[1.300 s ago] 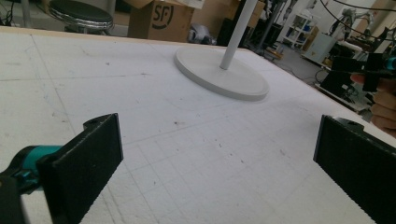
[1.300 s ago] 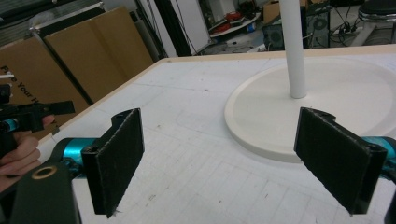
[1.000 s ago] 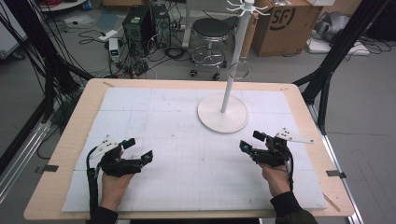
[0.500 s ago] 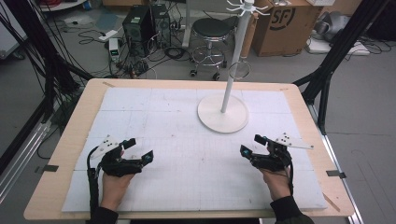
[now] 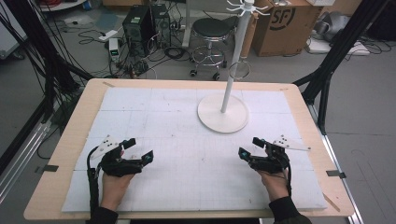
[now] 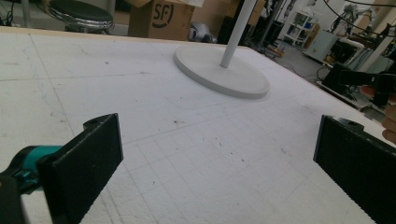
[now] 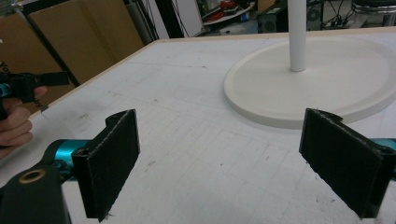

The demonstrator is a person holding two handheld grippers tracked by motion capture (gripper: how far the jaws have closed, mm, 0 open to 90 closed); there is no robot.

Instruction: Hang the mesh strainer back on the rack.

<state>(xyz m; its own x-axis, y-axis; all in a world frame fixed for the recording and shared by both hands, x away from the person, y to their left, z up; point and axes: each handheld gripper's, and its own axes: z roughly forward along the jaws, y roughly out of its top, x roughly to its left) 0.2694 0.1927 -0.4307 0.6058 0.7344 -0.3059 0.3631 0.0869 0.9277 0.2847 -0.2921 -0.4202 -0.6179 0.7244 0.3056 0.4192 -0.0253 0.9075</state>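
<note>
Your left gripper [image 5: 137, 150] and right gripper [image 5: 249, 147] both rest low on the worktop [image 5: 70, 140], fingers spread wide and holding nothing. The white stand [image 5: 223, 112] sits on the foam mat [image 5: 154, 116] at about 12 o'clock from your right gripper, well apart from both. This looks like the ready pose ahead of a reach. Your next move probably calls for lifting the right gripper toward the stand's pole.
</note>
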